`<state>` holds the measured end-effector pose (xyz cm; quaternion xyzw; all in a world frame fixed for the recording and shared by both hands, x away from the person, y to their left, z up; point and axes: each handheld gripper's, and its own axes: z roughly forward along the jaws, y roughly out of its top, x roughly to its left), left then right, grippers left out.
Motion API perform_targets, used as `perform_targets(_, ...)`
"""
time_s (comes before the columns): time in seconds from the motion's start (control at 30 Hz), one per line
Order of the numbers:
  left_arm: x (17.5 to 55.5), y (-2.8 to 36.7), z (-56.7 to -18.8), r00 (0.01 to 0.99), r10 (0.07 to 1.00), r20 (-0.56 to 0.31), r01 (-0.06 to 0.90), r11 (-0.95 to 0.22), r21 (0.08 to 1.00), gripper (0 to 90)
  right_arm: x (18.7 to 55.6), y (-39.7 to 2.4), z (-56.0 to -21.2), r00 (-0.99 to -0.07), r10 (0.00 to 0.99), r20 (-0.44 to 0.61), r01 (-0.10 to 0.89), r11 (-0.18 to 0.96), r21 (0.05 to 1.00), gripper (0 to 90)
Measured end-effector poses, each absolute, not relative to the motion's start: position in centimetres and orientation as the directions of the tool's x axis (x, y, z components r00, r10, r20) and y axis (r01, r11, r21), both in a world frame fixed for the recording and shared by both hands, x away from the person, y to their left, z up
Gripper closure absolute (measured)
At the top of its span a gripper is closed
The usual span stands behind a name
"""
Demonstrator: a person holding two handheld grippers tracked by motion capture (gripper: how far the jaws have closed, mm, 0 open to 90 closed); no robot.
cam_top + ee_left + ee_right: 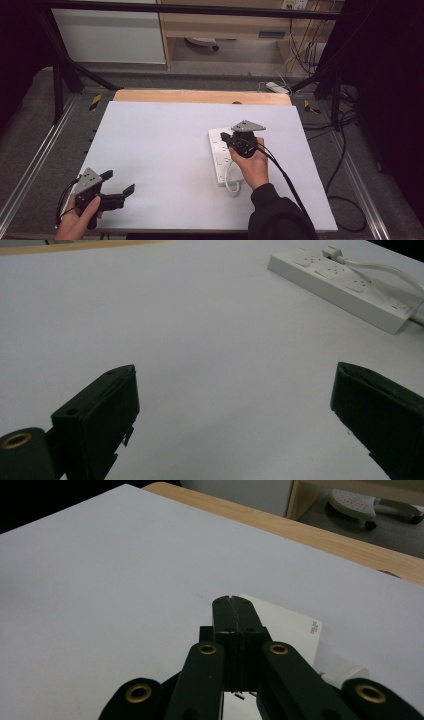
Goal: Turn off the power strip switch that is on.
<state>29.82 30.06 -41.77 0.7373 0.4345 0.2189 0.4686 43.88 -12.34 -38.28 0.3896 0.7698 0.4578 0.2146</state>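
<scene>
Right gripper [231, 138], jaws pressed together with nothing visibly between them, hovers over the white power strip [220, 156] at 3 o'clock, hiding its far sockets. Left gripper [119, 183], jaws spread wide, waits at 7 o'clock on the white table [160, 145].

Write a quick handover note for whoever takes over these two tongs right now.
Left tongs: open, holding nothing, near the table's front left corner.
Right tongs: jaws pressed together, over the far end of the white power strip, nothing visible between them.
Power strip lies right of centre on the white table, its white cord looped at the near end.
Done: nothing evident. Left: whatever is to be pressed or moved on the strip.
</scene>
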Motion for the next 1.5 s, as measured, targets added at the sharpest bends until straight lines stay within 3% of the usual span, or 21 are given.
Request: perform_targets(1.5,29.8,30.0,-41.8,0.534,0.842,-0.074,0.434,-0.198,0.879,5.3,44.6,-10.3,-41.5,-0.64,0.768,0.016,0.455,0.362,0.813,90.0)
